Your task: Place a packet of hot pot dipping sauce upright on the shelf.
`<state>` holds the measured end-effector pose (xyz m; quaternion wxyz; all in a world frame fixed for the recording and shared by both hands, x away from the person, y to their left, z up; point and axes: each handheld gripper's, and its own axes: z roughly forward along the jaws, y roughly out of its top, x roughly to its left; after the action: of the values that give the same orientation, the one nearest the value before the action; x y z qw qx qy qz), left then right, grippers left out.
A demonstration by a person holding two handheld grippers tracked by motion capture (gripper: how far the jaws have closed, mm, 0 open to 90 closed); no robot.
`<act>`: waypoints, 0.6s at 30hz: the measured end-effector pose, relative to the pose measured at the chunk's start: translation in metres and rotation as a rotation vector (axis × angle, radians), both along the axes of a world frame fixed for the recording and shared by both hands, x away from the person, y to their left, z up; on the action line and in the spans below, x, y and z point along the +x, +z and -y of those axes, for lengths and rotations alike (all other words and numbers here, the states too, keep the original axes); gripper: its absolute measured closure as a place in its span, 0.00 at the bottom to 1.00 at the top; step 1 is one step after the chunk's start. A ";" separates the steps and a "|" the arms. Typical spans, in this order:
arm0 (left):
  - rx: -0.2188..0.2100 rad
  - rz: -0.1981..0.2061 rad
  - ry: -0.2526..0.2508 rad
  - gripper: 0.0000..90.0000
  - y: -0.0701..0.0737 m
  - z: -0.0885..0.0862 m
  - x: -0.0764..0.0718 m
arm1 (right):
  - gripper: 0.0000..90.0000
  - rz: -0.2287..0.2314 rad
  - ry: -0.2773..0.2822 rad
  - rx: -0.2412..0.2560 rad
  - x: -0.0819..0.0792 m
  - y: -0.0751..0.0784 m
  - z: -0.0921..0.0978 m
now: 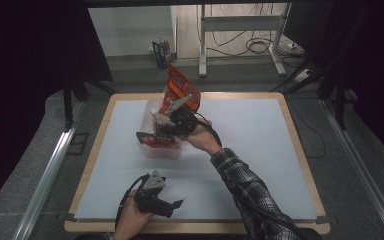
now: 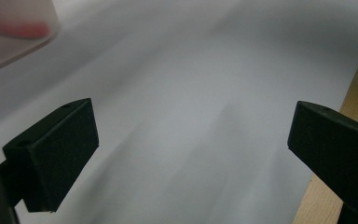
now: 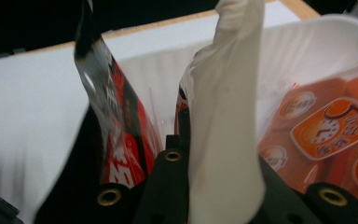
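Observation:
A clear plastic bin (image 1: 152, 150) stands mid-table on the white mat. My right gripper (image 1: 166, 122) reaches into it, shut on a pale, white-backed packet (image 3: 226, 107) that rises upright between the jaws (image 3: 214, 161). A black-and-red packet (image 3: 119, 140) leans left of it and lies over the bin's front (image 1: 155, 139). An orange packet (image 3: 328, 133) fills the bin's right side, and another orange-red packet (image 1: 181, 89) sticks up behind the bin. My left gripper (image 1: 172, 196) rests low near the table's front edge, open and holding nothing (image 2: 191, 149).
The wooden table rim (image 2: 354, 93) runs close by the left gripper's right jaw. The bin's corner (image 2: 18, 32) shows blurred at upper left there. Bare white mat (image 1: 260, 130) spreads right of the bin. Desk legs and cables (image 1: 245, 45) lie beyond the table.

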<state>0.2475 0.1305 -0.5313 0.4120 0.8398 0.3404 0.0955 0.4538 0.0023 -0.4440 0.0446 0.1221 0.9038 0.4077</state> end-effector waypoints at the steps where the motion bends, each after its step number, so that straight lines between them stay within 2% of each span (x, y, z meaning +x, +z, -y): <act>1: 0.001 0.000 0.000 0.02 0.000 0.000 0.000 | 0.98 -0.002 0.001 -0.002 0.000 -0.002 0.000; 3: 0.001 0.000 0.000 0.02 0.000 0.000 0.000 | 0.97 -0.018 0.005 -0.018 0.000 -0.008 0.001; 7: 0.003 -0.001 -0.001 0.02 0.000 0.000 0.000 | 0.96 -0.034 0.002 -0.006 0.000 -0.014 0.004; 9: 0.004 -0.001 -0.002 0.02 -0.001 0.001 0.000 | 0.90 -0.045 -0.001 -0.003 0.001 -0.013 0.005; 10: 0.004 -0.001 -0.002 0.02 -0.001 0.001 0.000 | 0.90 -0.045 -0.001 -0.003 0.001 -0.013 0.005; 11: 0.004 -0.002 -0.002 0.02 0.000 0.001 0.000 | 0.84 -0.037 -0.003 -0.008 0.000 -0.012 0.005; 12: 0.004 -0.002 -0.002 0.02 0.000 0.001 0.000 | 0.84 -0.037 -0.003 -0.008 0.000 -0.012 0.005; 13: 0.004 -0.001 -0.001 0.02 -0.001 0.001 0.000 | 0.78 -0.028 -0.008 -0.008 0.001 -0.011 0.006; 14: 0.004 -0.001 -0.001 0.02 -0.001 0.001 0.000 | 0.78 -0.028 -0.008 -0.008 0.001 -0.011 0.006; 15: 0.004 -0.001 -0.001 0.02 -0.001 0.001 0.000 | 0.73 -0.026 -0.020 -0.004 0.002 -0.011 0.007; 18: 0.004 -0.001 -0.001 0.02 -0.001 0.001 0.000 | 0.68 -0.027 -0.034 0.003 0.003 -0.011 0.009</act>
<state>0.2476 0.1298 -0.5319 0.4100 0.8410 0.3400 0.0955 0.4565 -0.0071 -0.4549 0.0392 0.1432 0.9015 0.4066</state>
